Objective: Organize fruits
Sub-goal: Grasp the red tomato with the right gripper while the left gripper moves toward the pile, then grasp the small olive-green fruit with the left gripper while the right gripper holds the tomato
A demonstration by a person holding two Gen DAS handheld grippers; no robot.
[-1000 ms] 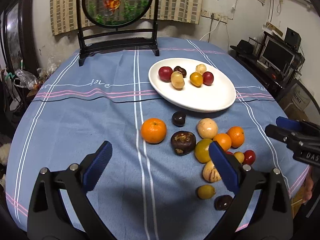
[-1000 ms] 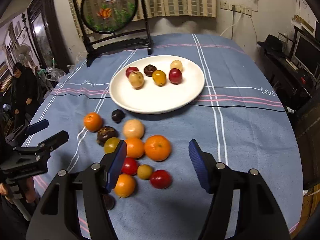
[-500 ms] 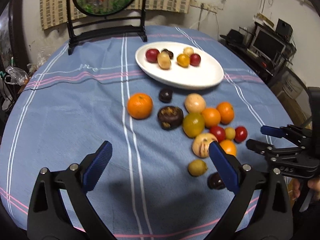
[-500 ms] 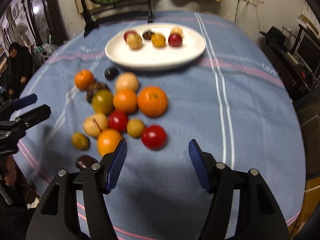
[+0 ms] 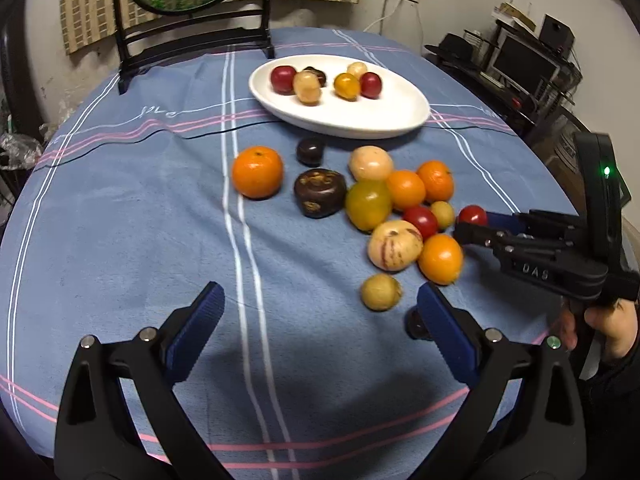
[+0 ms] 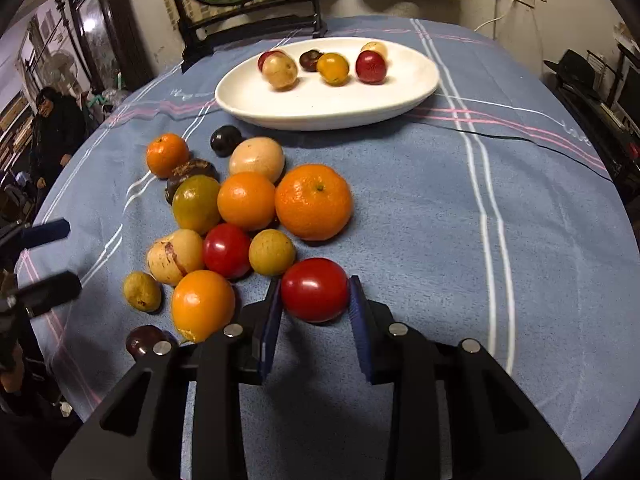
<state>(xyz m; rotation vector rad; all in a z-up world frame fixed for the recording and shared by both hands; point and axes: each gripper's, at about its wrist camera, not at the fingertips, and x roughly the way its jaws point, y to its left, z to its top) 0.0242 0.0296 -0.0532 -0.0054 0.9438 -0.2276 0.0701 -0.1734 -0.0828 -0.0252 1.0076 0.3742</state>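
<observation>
- Right gripper [image 6: 314, 312] low over the blue striped tablecloth [image 6: 420, 208], blue pads [image 6: 269, 320] pressed against either side of a red tomato [image 6: 315, 289]; closed down to the fruit's width, tomato seated between the fingertips and resting on the cloth.
- Same gripper seen side-on from the left wrist view [image 5: 474, 226], tips at that tomato [image 5: 472, 215] on the right edge of the fruit cluster; a bare hand [image 5: 610, 326] on its handle.
- Left gripper [image 5: 320, 312] spread wide, nothing between the pads, hovering above bare cloth on the near side of the pile.
- Closest to its right pad: small yellow-green fruit [image 5: 381, 292] just beyond, dark glossy fruit [image 5: 416, 324] partly hidden behind the pad.
- Loose pile just left of the gripped tomato: large mandarin [image 6: 314, 202] beyond it, small tan fruit [image 6: 272, 252] and second red tomato [image 6: 227, 251] touching each other, orange fruit [image 6: 203, 306] just beside the left pad.
- Further back in the pile: olive-green fruit [image 6: 197, 204], pale striped fruit [image 6: 175, 257], dark brown mangosteen [image 5: 320, 193], lone mandarin [image 5: 258, 172] set apart to the left.
- White oval plate [image 6: 320, 108] at the far side, well apart from both grippers, carrying several small fruits along its back half.
- Round painted screen on a black stand [image 5: 192, 36] behind the plate.
</observation>
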